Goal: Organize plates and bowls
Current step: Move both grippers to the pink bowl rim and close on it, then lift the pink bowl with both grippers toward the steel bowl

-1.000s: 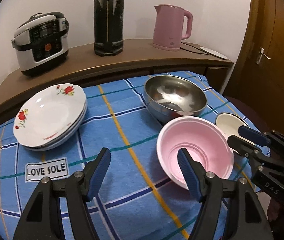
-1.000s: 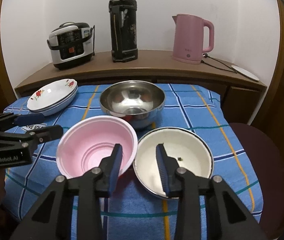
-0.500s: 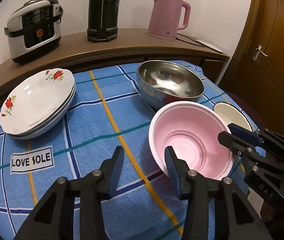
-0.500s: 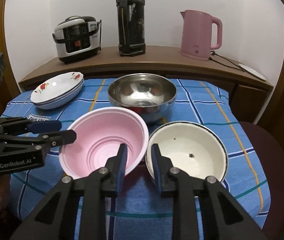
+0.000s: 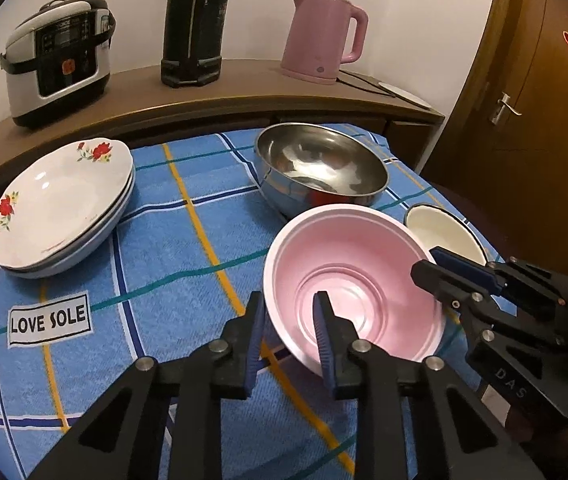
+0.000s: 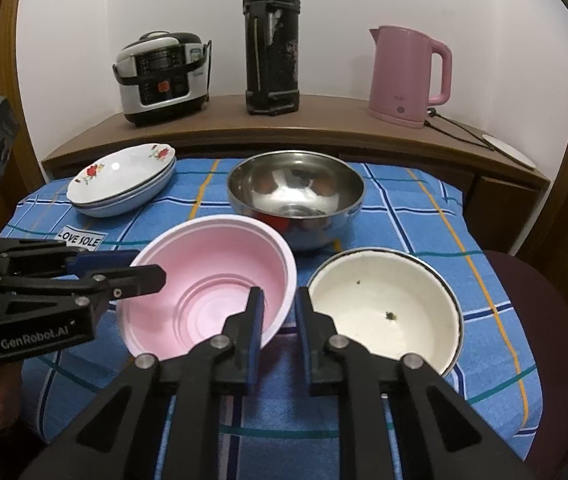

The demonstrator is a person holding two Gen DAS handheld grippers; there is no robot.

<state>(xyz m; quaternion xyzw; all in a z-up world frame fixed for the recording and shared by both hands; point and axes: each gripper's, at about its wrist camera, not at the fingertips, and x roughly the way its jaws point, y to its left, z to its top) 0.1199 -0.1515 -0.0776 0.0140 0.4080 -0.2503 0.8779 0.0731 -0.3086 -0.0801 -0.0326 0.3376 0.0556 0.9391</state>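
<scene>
A pink bowl (image 5: 356, 280) (image 6: 220, 280) is tilted, held at its rim from both sides. My left gripper (image 5: 289, 320) is shut on its left rim, one finger inside, one outside. My right gripper (image 6: 278, 308) is shut on its right rim; it also shows in the left wrist view (image 5: 440, 268). A steel bowl (image 5: 320, 168) (image 6: 296, 196) stands just behind. A white enamel bowl (image 6: 384, 308) (image 5: 444, 232) sits right of the pink bowl. A stack of flowered plates (image 5: 60, 200) (image 6: 122, 178) lies at the far left.
Everything rests on a blue checked cloth (image 5: 156, 264) over a small table. Behind it a wooden shelf (image 6: 324, 116) carries a rice cooker (image 6: 162, 76), a black thermos (image 6: 272, 40) and a pink kettle (image 6: 408, 72). A wooden door (image 5: 532, 92) stands at right.
Both grippers have narrowed and closed on the pink bowl's rim, left on the left side, right on the right side. The bowl now tilts and looks slightly raised.
</scene>
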